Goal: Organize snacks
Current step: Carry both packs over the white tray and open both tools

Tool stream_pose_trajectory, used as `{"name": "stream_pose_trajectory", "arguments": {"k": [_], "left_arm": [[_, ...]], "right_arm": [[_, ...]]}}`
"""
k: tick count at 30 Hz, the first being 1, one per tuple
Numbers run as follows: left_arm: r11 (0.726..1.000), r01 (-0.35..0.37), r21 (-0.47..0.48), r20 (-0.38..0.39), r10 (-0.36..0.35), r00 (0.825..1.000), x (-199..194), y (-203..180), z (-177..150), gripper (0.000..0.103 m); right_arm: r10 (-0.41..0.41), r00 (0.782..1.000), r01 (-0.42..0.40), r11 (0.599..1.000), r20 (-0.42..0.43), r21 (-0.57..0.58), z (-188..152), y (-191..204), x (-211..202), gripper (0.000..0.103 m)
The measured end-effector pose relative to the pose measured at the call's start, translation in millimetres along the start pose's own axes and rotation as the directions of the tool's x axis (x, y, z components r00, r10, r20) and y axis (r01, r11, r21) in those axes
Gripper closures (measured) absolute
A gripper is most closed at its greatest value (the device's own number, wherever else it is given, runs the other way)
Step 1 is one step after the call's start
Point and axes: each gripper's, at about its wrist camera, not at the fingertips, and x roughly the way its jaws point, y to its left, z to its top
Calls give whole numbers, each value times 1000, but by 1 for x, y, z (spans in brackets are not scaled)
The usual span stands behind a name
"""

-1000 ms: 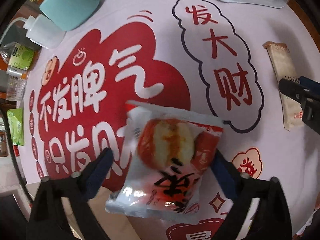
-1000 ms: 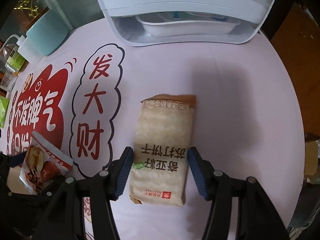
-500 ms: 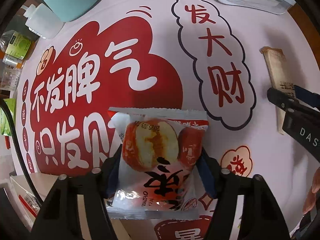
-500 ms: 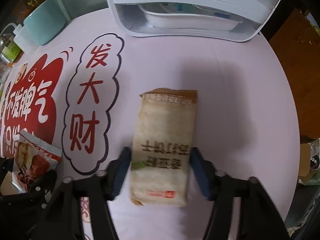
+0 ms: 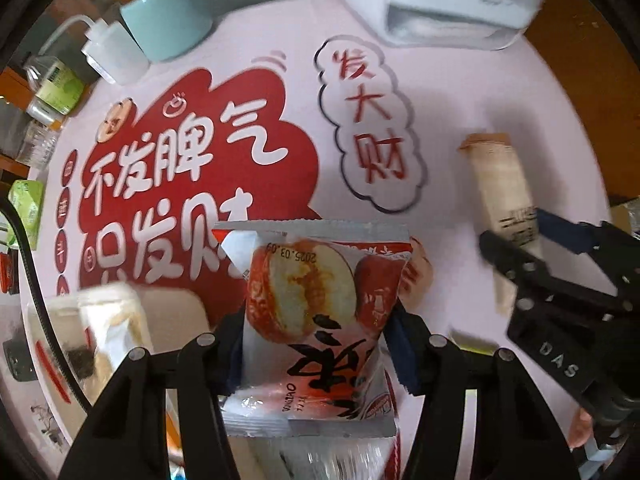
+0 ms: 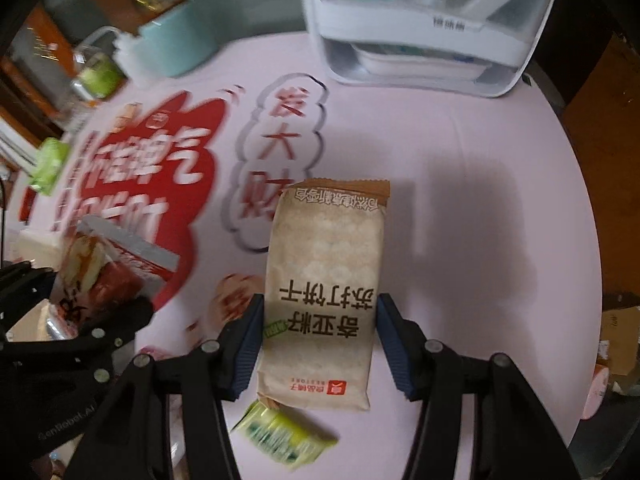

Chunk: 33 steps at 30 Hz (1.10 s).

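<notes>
left gripper (image 5: 316,344) jaws just closed onto the red pastry packet (image 5: 316,320), lower centre. right gripper (image 6: 320,340) pinches the soda cracker packet (image 6: 324,292), centre frame. carry both level, steady squeeze, clear the green candy (image 6: 280,436).

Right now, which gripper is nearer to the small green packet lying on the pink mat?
Right. The green packet lies just below the right gripper, which holds the beige cracker pack. The left gripper, holding the red pastry pack, is farther away.
</notes>
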Motion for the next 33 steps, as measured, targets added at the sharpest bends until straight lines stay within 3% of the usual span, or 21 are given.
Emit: {"name": "stream_pose_trajectory", "arguments": {"k": [11, 16, 25, 33], "left_arm": [[996, 94, -4, 104, -93, 990, -119, 22, -96, 47], [997, 80, -8, 155, -78, 985, -151, 47, -150, 47], [999, 25, -41, 208, -16, 978, -165, 106, -216, 47], [989, -54, -135, 249, 87, 965, -144, 166, -247, 47]], "right_arm": [[144, 982, -135, 987, 118, -82, -55, 54, -103, 48], [215, 966, -196, 970, 140, -141, -89, 98, -135, 48], [298, 944, -260, 937, 141, -235, -122, 183, -156, 48], [300, 940, -246, 926, 162, -287, -123, 251, -151, 48]]}}
